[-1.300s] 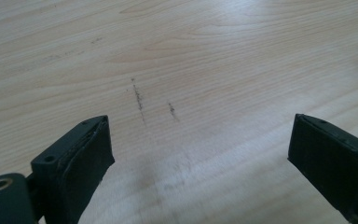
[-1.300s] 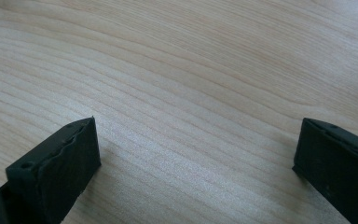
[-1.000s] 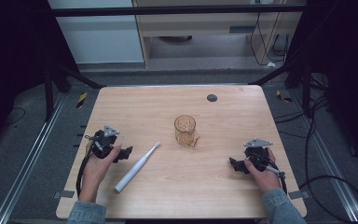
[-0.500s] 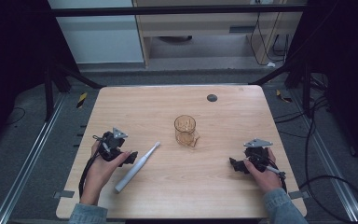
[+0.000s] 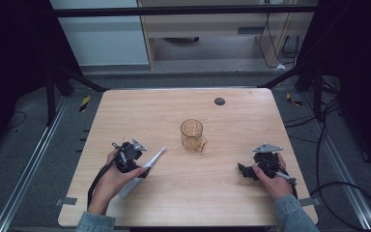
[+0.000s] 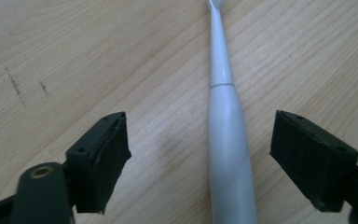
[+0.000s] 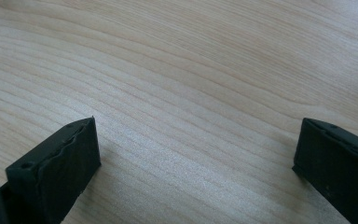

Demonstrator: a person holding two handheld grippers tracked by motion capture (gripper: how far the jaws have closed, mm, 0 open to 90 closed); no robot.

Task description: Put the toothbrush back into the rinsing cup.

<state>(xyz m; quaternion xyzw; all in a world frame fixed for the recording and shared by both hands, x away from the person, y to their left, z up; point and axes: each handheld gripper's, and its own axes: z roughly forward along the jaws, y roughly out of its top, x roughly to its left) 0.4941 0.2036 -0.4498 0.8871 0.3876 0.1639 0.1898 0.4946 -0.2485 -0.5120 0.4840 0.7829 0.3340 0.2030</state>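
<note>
A white electric toothbrush (image 5: 145, 166) lies slanted on the wooden table (image 5: 174, 111), brush head toward the far right. My left gripper (image 5: 140, 166) hovers right over its handle, open. In the left gripper view the white toothbrush (image 6: 226, 135) lies between the two wide-apart jaws, nearer the right one, touching neither. An amber glass cup (image 5: 192, 135) stands upright at mid-table. My right gripper (image 5: 244, 171) rests low at the right side, open, and the right gripper view has just bare wood (image 7: 191, 93) between its jaws.
A small dark round disc (image 5: 219, 101) sits near the table's far edge. Black cables (image 5: 338, 188) trail off the right side onto the floor. Metal rails (image 5: 24, 169) run along both sides of the table.
My left gripper has moved right, from beside the toothbrush to over its handle. The right gripper has stayed put.
</note>
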